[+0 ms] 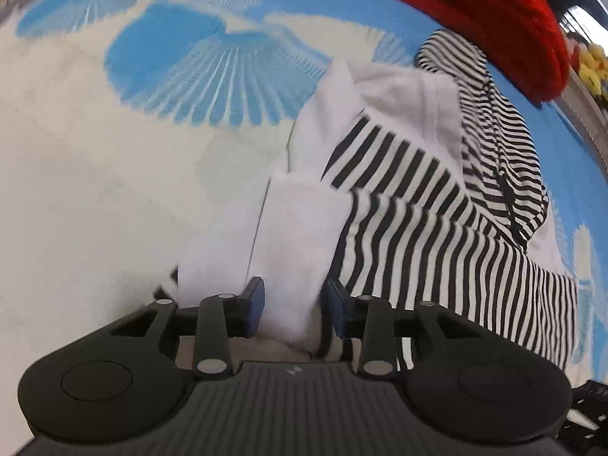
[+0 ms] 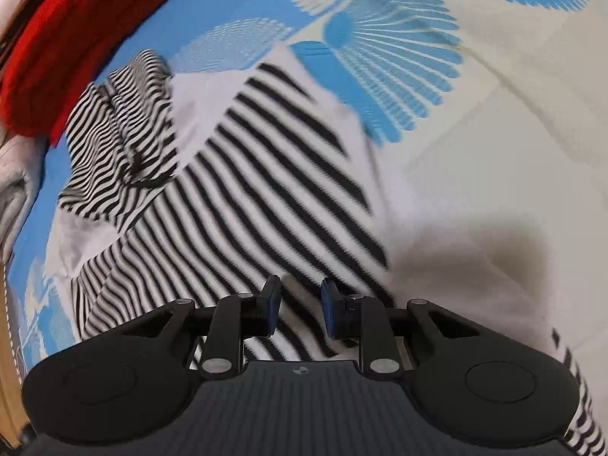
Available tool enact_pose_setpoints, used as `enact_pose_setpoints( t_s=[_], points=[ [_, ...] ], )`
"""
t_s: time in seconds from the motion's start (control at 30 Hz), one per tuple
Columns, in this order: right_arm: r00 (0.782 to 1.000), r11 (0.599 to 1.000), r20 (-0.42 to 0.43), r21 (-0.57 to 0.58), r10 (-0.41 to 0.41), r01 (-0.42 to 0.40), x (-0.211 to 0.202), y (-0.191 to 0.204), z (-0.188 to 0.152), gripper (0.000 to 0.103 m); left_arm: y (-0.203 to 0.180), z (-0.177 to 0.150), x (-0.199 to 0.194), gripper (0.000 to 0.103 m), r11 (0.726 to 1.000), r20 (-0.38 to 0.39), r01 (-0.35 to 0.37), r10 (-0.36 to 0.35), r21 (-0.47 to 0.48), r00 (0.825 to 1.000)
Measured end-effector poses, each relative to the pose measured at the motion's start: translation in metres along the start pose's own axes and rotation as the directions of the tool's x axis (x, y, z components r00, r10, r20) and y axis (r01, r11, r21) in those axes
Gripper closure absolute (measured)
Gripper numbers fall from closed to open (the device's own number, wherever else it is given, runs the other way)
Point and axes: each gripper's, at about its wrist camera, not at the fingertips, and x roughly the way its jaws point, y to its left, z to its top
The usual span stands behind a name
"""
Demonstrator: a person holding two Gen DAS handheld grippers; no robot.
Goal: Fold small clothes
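Observation:
A black-and-white striped garment (image 1: 418, 209) with white panels lies crumpled on a blue and cream patterned sheet (image 1: 114, 159). My left gripper (image 1: 296, 306) points steeply down at it. Its blue pads (image 1: 255, 304) press on a thick white fold (image 1: 296, 235) of the garment that fills the gap between them. In the right wrist view the same garment (image 2: 247, 190) spreads up and to the left. My right gripper (image 2: 301, 309) has striped cloth between its narrowly spaced pads (image 2: 272, 306), and a striped piece (image 2: 577, 387) hangs beside it at the lower right.
A red knitted item (image 1: 475, 11) lies just beyond the garment's far end, also seen as the red item (image 2: 76, 19). A pale grey cloth (image 2: 15, 190) sits at the left edge. Yellow objects (image 1: 592, 64) show at the far right. Patterned sheet (image 2: 494, 133) stretches to the right.

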Motion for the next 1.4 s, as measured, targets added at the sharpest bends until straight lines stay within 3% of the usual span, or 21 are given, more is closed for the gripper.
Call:
enact_pose_setpoints(
  t_s=[0.07, 0.1, 0.17, 0.2, 0.27, 0.33, 0.4, 0.53, 0.73, 0.93, 1.0, 1.17, 1.27, 1.4],
  points=[
    [1.0, 1.0, 0.009, -0.001, 0.006, -0.006, -0.005, 0.0, 0.0, 0.079, -0.007, 0.0, -0.008, 0.062, 0.999, 0.059, 0.014, -0.017, 0.051, 0.998],
    [1.0, 1.0, 0.024, -0.022, 0.011, -0.01, -0.01, 0.004, 0.0, 0.079, -0.008, 0.0, -0.003, 0.06, 0.998, 0.048, 0.02, -0.023, 0.059, 0.999],
    [0.999, 0.998, 0.041, -0.059, 0.023, -0.021, -0.014, 0.01, 0.0, 0.077, -0.003, -0.003, 0.015, 0.061, 1.0, -0.044, 0.027, -0.027, 0.015, 0.999],
    [0.999, 0.997, 0.042, -0.068, 0.022, -0.019, -0.015, 0.011, 0.0, 0.077, -0.002, -0.005, 0.014, 0.061, 1.0, -0.026, 0.023, -0.023, 0.012, 0.999],
    [0.998, 0.995, 0.061, -0.103, 0.002, 0.004, -0.021, 0.015, -0.001, 0.076, -0.014, -0.005, 0.003, 0.06, 0.995, 0.035, -0.034, 0.031, 0.093, 0.999],
    [0.994, 0.987, 0.106, -0.163, 0.013, 0.004, -0.033, 0.023, -0.002, 0.076, -0.021, -0.004, -0.009, 0.057, 0.989, 0.094, -0.012, -0.002, 0.145, 0.996],
    [0.988, 0.974, 0.15, -0.227, 0.036, -0.002, -0.048, 0.032, -0.003, 0.075, -0.025, -0.003, -0.014, 0.051, 0.987, 0.099, 0.031, -0.047, 0.159, 0.994],
    [0.964, 0.928, 0.265, -0.365, 0.032, 0.07, -0.073, 0.046, -0.008, 0.068, -0.037, -0.011, -0.024, 0.048, 0.974, 0.152, 0.036, -0.071, 0.222, 0.986],
    [0.948, 0.884, 0.316, -0.45, 0.024, 0.127, -0.091, 0.041, -0.01, 0.065, -0.05, -0.015, -0.042, 0.026, 0.951, 0.289, 0.022, -0.116, 0.309, 0.95],
    [0.955, 0.888, 0.297, -0.445, 0.022, 0.118, -0.093, 0.029, -0.007, 0.065, -0.057, -0.012, -0.058, 0.026, 0.932, 0.395, -0.019, -0.135, 0.363, 0.909],
    [0.954, 0.884, 0.298, -0.453, 0.032, 0.112, -0.094, 0.029, -0.006, 0.065, -0.056, -0.011, -0.058, 0.026, 0.929, 0.409, -0.025, -0.138, 0.37, 0.902],
    [0.957, 0.871, 0.288, -0.477, 0.033, 0.114, -0.091, 0.031, 0.003, 0.065, -0.052, -0.006, -0.049, 0.03, 0.919, 0.374, -0.022, -0.138, 0.393, 0.917],
    [0.957, 0.851, 0.288, -0.508, 0.024, 0.132, -0.088, 0.033, 0.007, 0.065, -0.054, 0.001, -0.041, 0.04, 0.915, 0.336, -0.009, -0.139, 0.402, 0.931],
    [0.955, 0.828, 0.295, -0.54, 0.019, 0.15, -0.085, 0.038, 0.016, 0.065, -0.068, 0.03, -0.029, 0.062, 0.912, 0.31, 0.026, -0.166, 0.409, 0.936]
  ],
)
